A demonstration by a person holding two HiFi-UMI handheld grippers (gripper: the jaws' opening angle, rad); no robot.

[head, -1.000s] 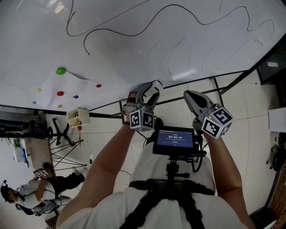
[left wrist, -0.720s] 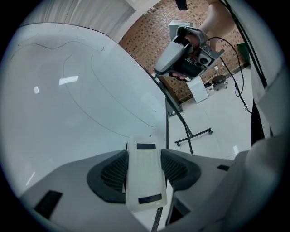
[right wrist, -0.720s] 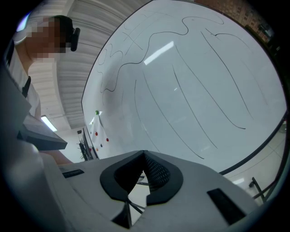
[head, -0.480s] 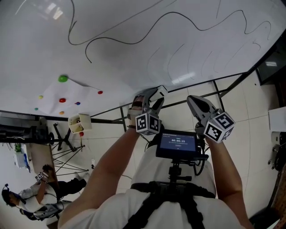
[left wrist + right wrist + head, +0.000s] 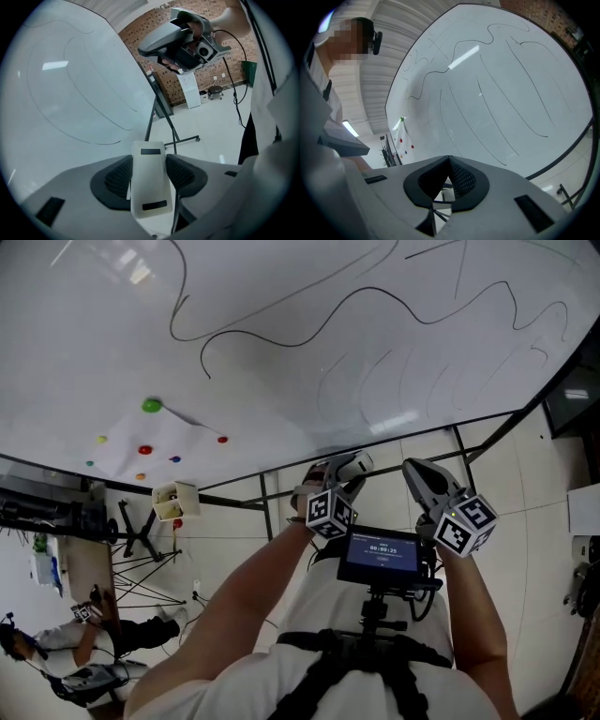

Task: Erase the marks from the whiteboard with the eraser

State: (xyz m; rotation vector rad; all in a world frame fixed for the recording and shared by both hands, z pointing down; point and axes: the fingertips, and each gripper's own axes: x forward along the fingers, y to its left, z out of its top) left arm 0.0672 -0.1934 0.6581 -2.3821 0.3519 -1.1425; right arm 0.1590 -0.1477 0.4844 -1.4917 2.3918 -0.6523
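The whiteboard [image 5: 281,390] fills the top of the head view, with long black wavy marks [image 5: 281,338] across it. My left gripper [image 5: 336,476] is held below the board's lower edge, apart from it, and is shut on a white eraser [image 5: 351,463]. In the left gripper view the eraser [image 5: 149,183] stands upright between the dark pads [image 5: 117,176], and faint curved marks [image 5: 93,112] cross the board at left. My right gripper [image 5: 417,474] is beside the left one, shut on nothing. Its closed pads [image 5: 459,180] face the board and its black marks [image 5: 487,108].
A sheet of paper [image 5: 141,442] held by coloured magnets hangs at the board's lower left. Below it are a small box [image 5: 173,501] and the board's black stand legs [image 5: 267,493]. A screen [image 5: 380,557] is mounted on my chest. A person [image 5: 56,652] sits on the floor at bottom left.
Both grippers have drifted right and slightly down in the head view, keeping their spacing. The left stays shut on the eraser and the right stays shut.
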